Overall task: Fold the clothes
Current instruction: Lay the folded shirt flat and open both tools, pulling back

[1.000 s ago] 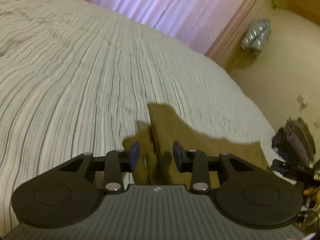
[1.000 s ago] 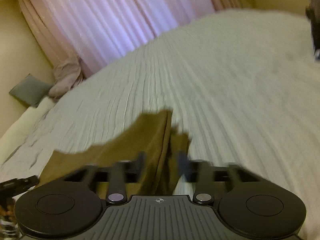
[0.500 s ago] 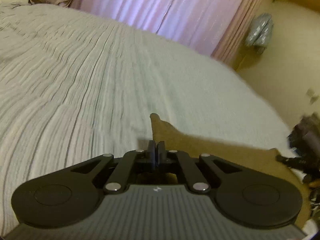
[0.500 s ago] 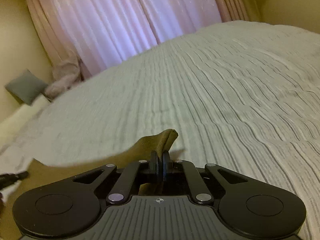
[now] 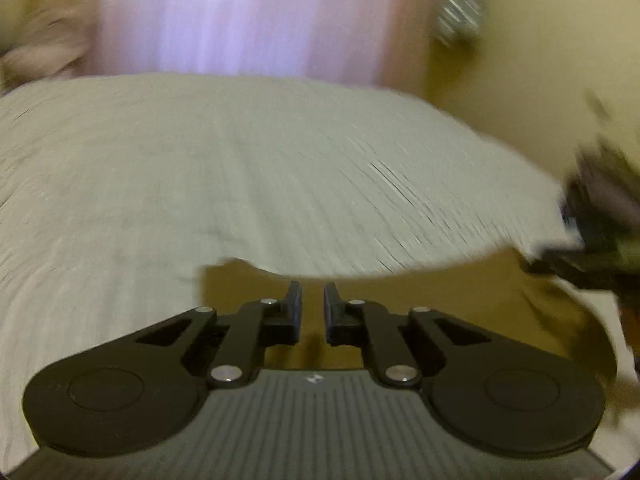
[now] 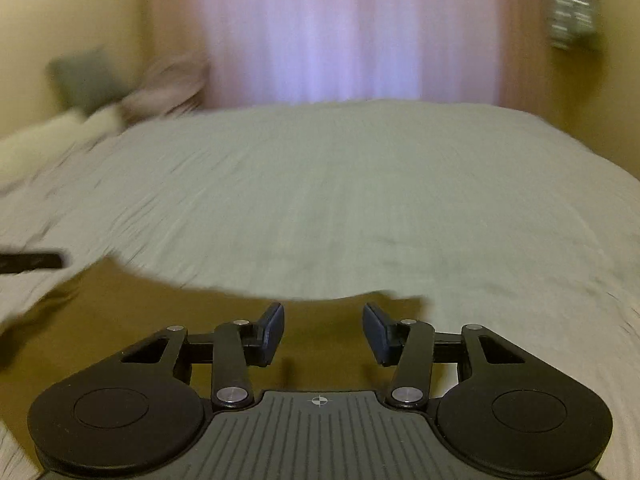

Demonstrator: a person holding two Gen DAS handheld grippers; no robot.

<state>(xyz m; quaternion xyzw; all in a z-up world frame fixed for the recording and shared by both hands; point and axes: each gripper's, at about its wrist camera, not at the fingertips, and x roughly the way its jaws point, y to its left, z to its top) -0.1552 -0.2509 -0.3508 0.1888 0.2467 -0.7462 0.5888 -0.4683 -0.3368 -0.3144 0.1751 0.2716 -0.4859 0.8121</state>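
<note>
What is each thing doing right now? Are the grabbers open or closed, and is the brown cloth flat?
Left gripper: open, narrow gap, nothing between the fingers.
Right gripper: open wide, empty.
Olive-brown garment: spread on the bed under both grippers, not gripped; too blurred to tell if smooth.
Pale grey ribbed bedspread: laid across the bed.
Pink curtains: drawn shut.

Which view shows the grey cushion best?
The right wrist view: the cushion sits blurred at the far left against the wall, beyond the bed. The left wrist view does not show it, only a pinkish bundle there.
</note>
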